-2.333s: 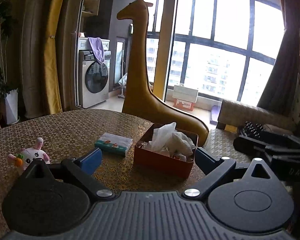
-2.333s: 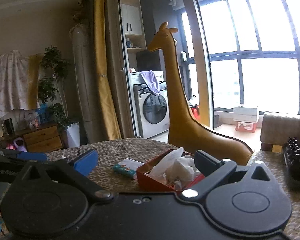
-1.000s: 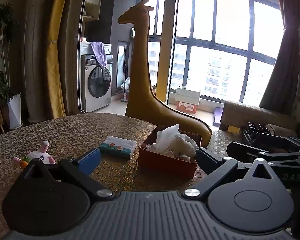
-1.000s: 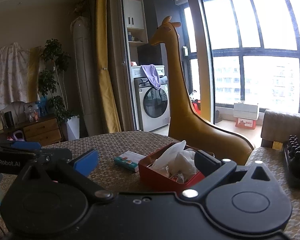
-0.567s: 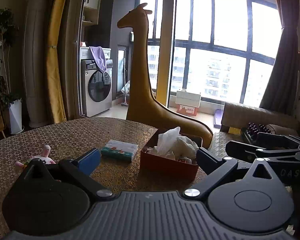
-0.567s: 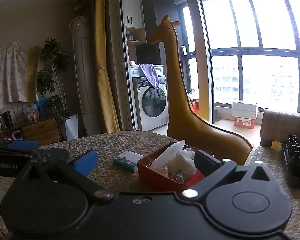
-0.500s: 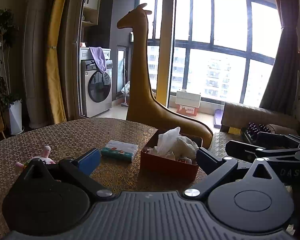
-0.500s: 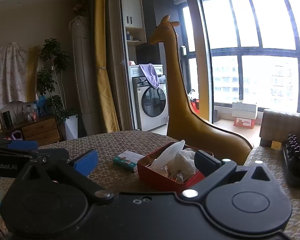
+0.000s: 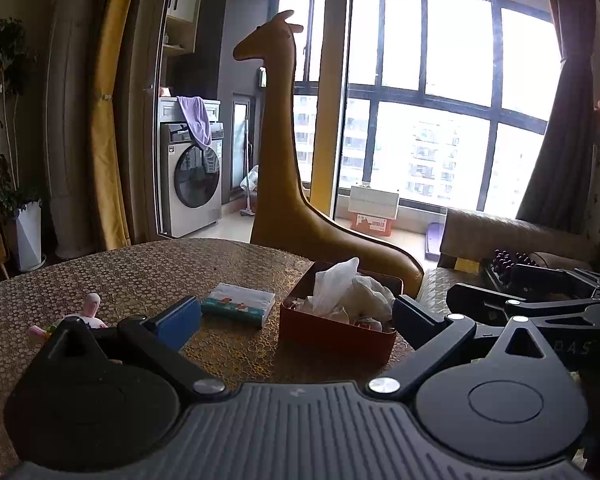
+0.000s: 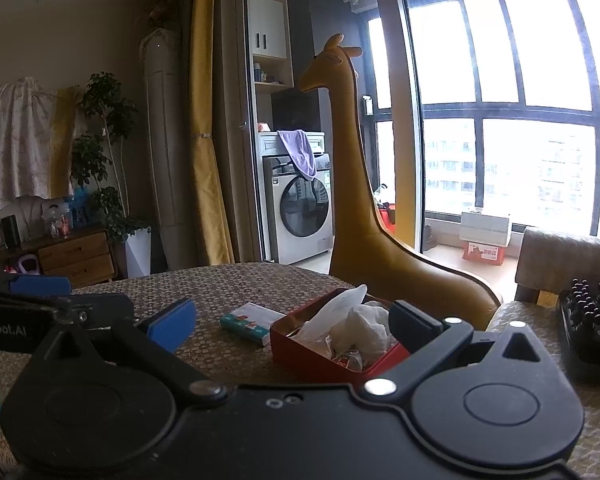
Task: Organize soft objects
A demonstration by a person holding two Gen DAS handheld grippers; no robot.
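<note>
while the red box (image 9: 332, 332) is already sitting heaped with crumpled white tissues (image 9: 352, 292) at about twelve o'clock from both cameras, the sorting is looking only partly done. just beside the box, at its nine o'clock and not touching it as far as the left wrist view shows, a small printed tissue pack (image 9: 238, 304) is lying flat on the patterned tablecloth (image 9: 140, 272). further out at nine o'clock, a little pink-and-white plush toy (image 9: 88, 314) is peeking from behind the left gripper's blue pad, well apart from the box. the pack and the toy are looking like the soft things still waiting to be put away, though that is only a judgement.

the left gripper (image 9: 296, 322) is hovering with its jaws spread wide and nothing between them, framing the box. the right gripper (image 10: 292, 326) is likewise gaping wide and carrying nothing, aiming at the same box from slightly further toward three o'clock.

beyond the table at twelve o'clock a tall yellow giraffe figure (image 9: 284, 160) is standing, and at three o'clock a black bristled hairbrush (image 10: 592, 320) is resting.
</note>
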